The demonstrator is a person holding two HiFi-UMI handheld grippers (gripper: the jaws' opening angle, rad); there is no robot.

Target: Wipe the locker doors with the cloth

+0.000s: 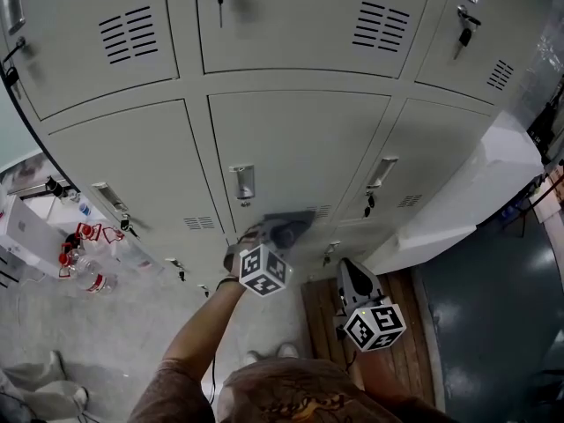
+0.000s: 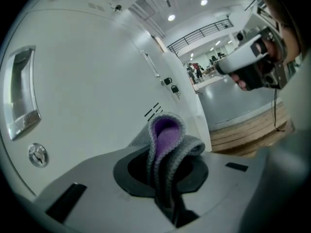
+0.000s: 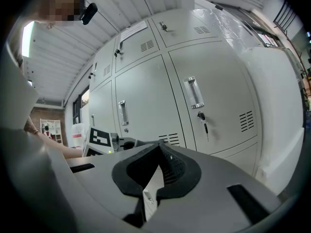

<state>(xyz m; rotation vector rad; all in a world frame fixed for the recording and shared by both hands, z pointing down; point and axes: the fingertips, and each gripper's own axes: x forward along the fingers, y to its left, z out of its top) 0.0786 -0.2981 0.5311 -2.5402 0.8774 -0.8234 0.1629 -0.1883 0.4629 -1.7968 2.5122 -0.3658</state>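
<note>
Evidently mid-wipe, a person is working a cloth along a bank of grey lockers.
The left gripper (image 1: 275, 239) is pinching the folded cloth (image 2: 167, 139), grey knit with a purple inner face, and pushing it at the middle door (image 1: 300, 139) below the handle (image 1: 242, 183), seemingly to rub it. The right gripper (image 1: 350, 271) is idling alongside, jaws together and empty.

The handle (image 1: 242, 183) is sticking out just above my left claw (image 1: 284, 231); a key (image 1: 368, 205) is hanging off to the right; the flat door (image 1: 300, 139) between them is giving me room to slide.
</note>
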